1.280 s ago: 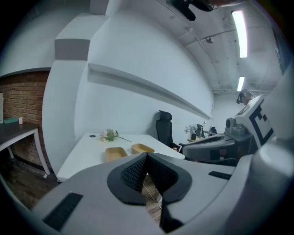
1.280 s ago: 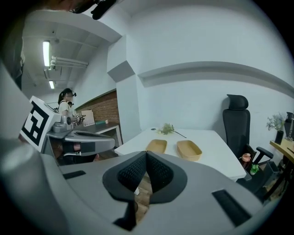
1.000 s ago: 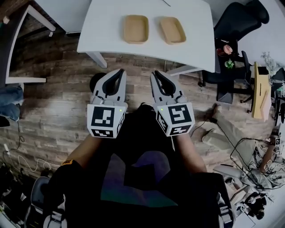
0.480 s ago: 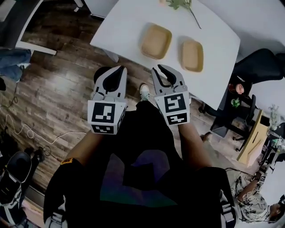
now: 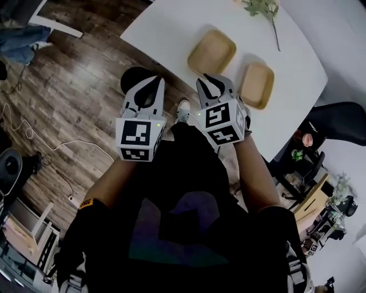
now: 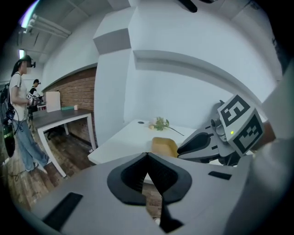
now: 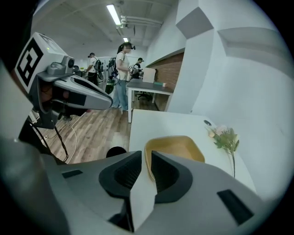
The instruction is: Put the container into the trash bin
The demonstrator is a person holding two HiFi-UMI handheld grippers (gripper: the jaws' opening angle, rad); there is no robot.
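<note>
Two tan shallow containers lie on the white table [image 5: 171,28], a near one [image 5: 211,52] and a farther one [image 5: 257,84]. The near container [image 7: 177,147] sits just beyond my right gripper [image 7: 143,158], whose jaws stand a narrow gap apart and hold nothing. My left gripper [image 6: 146,158] is shut and empty, and it points at the table edge with a container [image 6: 164,146] past it. Both grippers, left [image 5: 150,81] and right [image 5: 214,80], hover side by side over the floor in front of the table. A black round trash bin [image 5: 132,79] stands on the floor by the table edge, partly hidden by the left gripper.
A green flower sprig [image 5: 260,8] lies at the table's far side. A black office chair [image 5: 343,120] and cluttered shelves stand to the right. Cables [image 5: 34,137] trail over the wood floor on the left. People stand by a desk [image 7: 149,87] in the background.
The head view has swung, so the table and containers now sit up and to the right. Both grippers have moved closer to the table edge, and the bin shows by the left gripper.
</note>
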